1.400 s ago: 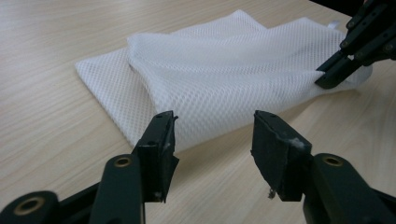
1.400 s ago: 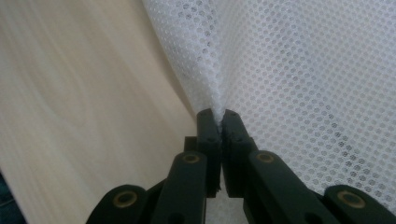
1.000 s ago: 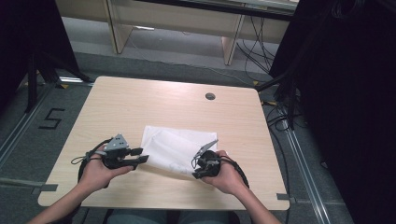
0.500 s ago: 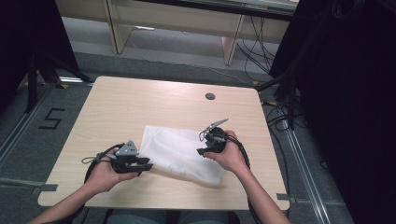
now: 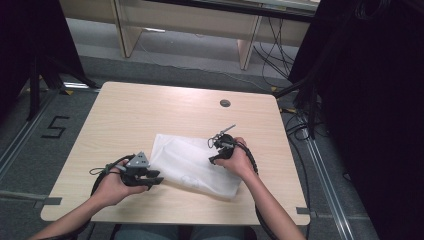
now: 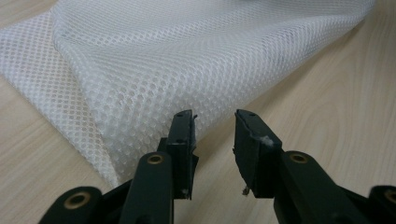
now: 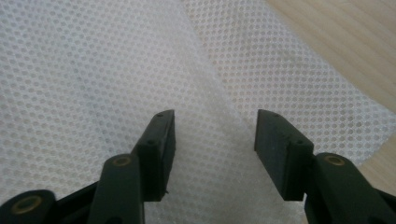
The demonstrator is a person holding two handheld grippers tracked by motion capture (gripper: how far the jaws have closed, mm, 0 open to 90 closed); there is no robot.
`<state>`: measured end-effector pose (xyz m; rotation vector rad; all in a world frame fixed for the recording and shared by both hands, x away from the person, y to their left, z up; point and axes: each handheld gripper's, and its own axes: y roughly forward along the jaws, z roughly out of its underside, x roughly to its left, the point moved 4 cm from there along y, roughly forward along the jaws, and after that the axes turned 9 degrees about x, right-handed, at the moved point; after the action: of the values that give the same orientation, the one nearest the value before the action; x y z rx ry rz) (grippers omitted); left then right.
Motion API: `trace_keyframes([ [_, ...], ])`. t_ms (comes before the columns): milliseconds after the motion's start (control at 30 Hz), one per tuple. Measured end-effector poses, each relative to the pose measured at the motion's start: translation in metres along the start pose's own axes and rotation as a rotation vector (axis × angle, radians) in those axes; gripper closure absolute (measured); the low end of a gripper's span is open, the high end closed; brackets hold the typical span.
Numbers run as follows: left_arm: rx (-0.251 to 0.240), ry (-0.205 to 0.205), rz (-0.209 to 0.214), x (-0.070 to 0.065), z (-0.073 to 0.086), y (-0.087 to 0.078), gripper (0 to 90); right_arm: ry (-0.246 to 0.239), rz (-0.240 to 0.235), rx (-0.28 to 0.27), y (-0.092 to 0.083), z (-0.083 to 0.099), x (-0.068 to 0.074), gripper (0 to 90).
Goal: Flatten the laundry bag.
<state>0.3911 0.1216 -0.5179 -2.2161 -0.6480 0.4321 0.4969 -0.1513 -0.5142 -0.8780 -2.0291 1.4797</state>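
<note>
The right gripper (image 5: 219, 148) has let go, its fingers now wide apart over the white mesh cloth (image 5: 192, 165) on the tabletop (image 5: 150, 110), while the left gripper's (image 5: 154, 179) half-open fingers probably just miss its edge.

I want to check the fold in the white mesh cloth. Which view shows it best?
The left gripper view: the mesh cloth shows its doubled edge and the single layer beneath. The high view gives its whole outline; the right gripper view a close stretch with one overlapping layer.
</note>
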Motion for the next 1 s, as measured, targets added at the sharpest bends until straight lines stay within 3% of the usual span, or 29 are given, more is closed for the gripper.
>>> trace_keyframes([
  [100,-0.01,-0.023,-0.009,-0.001,0.0,0.001,66.0,-0.032,0.008,0.015,0.004,-0.001,-0.002,58.0],
  [333,-0.007,-0.009,0.006,-0.002,0.0,0.002,65.0,-0.056,-0.004,0.03,0.005,-0.004,-0.001,65.4],
  [433,-0.021,-0.023,0.01,-0.003,-0.001,0.002,64.6,-0.058,-0.021,0.023,0.006,-0.003,0.001,76.2],
  [567,-0.005,0.027,-0.011,0.0,-0.001,0.001,64.1,-0.072,-0.023,0.032,0.005,-0.004,0.004,82.5],
  [600,-0.007,0.023,-0.001,-0.001,-0.001,0.001,63.9,-0.07,-0.026,0.036,0.005,-0.004,0.005,82.6],
  [700,-0.026,0.004,0.001,-0.002,-0.002,0.002,63.7,-0.055,-0.036,0.035,0.005,-0.005,0.002,79.4],
  [767,-0.024,-0.013,0.006,-0.003,-0.001,0.003,63.4,-0.034,-0.023,0.025,0.003,-0.006,-0.001,70.1],
  [867,-0.016,0.01,-0.007,-0.002,-0.001,0.002,62.6,0.006,0.003,-0.011,0.003,-0.008,-0.01,53.3],
  [1000,-0.025,0.004,-0.005,-0.003,-0.002,0.002,60.8,0.021,0.003,-0.012,0.009,-0.006,-0.014,52.5],
])
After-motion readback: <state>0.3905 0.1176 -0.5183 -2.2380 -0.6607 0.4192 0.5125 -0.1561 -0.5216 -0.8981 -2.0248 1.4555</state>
